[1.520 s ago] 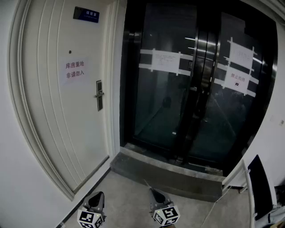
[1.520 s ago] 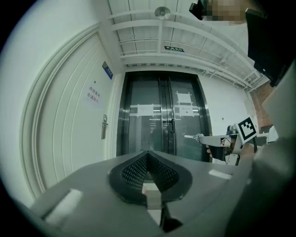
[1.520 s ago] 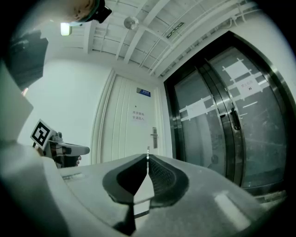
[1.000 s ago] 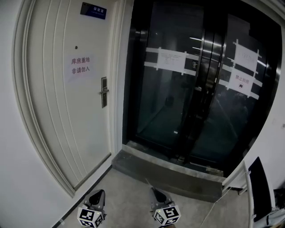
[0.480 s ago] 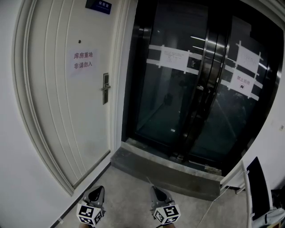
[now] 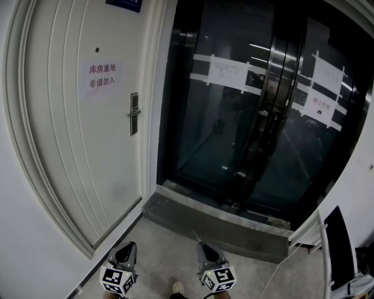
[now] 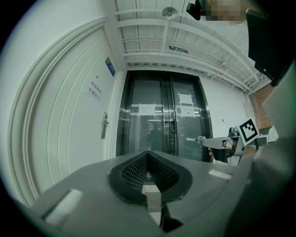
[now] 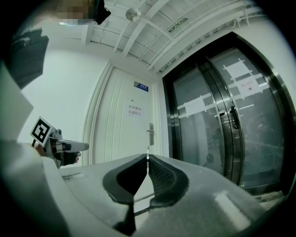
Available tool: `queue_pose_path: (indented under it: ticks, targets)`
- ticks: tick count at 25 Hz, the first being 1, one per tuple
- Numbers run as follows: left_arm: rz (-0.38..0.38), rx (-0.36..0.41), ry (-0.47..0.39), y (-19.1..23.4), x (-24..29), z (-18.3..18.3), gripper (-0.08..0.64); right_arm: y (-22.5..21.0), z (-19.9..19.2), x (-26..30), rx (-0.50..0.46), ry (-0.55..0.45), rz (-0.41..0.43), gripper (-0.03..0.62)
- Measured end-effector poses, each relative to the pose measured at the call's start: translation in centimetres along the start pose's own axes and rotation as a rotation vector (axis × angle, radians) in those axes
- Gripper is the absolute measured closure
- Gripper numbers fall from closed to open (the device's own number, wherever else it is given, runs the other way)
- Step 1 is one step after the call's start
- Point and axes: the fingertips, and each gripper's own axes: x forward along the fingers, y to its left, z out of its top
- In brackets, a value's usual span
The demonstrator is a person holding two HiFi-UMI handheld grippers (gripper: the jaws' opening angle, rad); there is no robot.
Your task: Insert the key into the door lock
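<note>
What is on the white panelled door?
A white paper notice with red characters, a blue nameplate above it, a small dark dot, and a metal lock plate with lever handle. Its keyhole is too small to see.

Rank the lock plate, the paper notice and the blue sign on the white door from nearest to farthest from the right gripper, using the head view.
1. Lock plate, lowest and rightmost, nearest the right gripper.
2. Paper notice, higher, further left.
3. Blue sign, topmost, farthest.
</note>
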Motion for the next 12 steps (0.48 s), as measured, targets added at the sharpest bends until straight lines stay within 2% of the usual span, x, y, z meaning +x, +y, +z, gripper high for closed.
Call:
queue_pose_path:
  ticks: [12]
  targets:
    - [0.022, -0.006, 0.016, 1.5, 10.0, -0.1, 0.558, -7.0, -0.2, 7.6, 0.01, 0.011, 0.025, 0.581]
